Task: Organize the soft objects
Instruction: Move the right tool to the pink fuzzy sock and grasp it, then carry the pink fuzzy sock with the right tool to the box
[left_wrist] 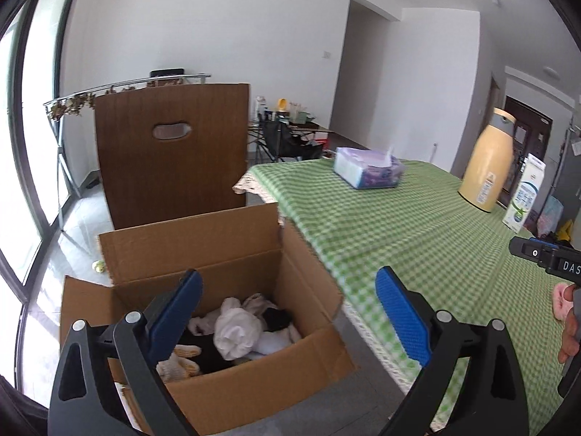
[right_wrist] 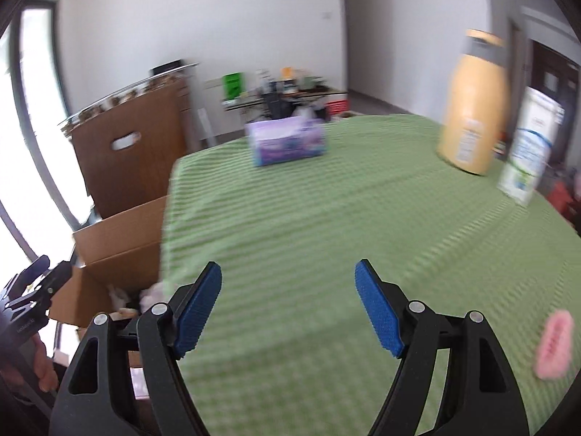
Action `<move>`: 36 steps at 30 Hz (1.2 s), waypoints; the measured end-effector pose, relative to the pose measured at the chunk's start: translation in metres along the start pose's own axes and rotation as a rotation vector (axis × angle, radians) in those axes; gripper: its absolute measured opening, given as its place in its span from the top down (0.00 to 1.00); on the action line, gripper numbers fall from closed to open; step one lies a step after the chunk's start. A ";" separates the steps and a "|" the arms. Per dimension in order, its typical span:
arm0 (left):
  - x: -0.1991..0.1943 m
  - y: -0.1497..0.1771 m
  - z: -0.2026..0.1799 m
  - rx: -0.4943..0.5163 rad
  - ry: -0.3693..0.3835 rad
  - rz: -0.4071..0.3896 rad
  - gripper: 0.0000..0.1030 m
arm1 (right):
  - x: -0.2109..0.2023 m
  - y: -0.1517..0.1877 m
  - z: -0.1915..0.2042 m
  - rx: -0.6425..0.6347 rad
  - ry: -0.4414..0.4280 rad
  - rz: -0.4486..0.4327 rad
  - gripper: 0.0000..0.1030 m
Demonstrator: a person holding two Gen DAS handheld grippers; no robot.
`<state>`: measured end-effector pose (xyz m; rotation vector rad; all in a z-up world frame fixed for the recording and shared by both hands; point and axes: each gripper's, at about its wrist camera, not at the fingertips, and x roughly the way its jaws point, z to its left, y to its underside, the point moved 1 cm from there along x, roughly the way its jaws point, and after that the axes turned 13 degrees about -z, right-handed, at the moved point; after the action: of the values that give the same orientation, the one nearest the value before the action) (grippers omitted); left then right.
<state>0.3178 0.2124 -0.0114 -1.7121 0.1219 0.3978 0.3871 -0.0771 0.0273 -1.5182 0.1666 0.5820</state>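
A green checked tablecloth [left_wrist: 417, 225] covers the white-walled room's table.

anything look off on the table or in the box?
One straggler: a pink fuzzy item lies alone on the green checked tablecloth near its edge, while the other soft things are piled in the cardboard box on the floor. Both claws are open and empty. No spill or damage shows, though the right view is blurred.
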 end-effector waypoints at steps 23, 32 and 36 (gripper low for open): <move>0.019 0.064 -0.323 0.216 0.496 0.239 0.66 | -0.068 0.091 -0.255 0.254 0.436 0.138 0.37; 0.019 0.066 -0.336 0.221 0.504 0.252 0.93 | -0.062 0.096 -0.263 0.279 0.400 0.128 0.71; 0.020 0.061 -0.334 0.208 0.495 0.251 0.94 | -0.076 0.092 -0.265 0.280 0.409 0.098 0.77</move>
<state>0.3827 -0.1210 -0.0324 -1.5611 0.7199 0.1295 0.3466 -0.3572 -0.0393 -1.3438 0.6150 0.3020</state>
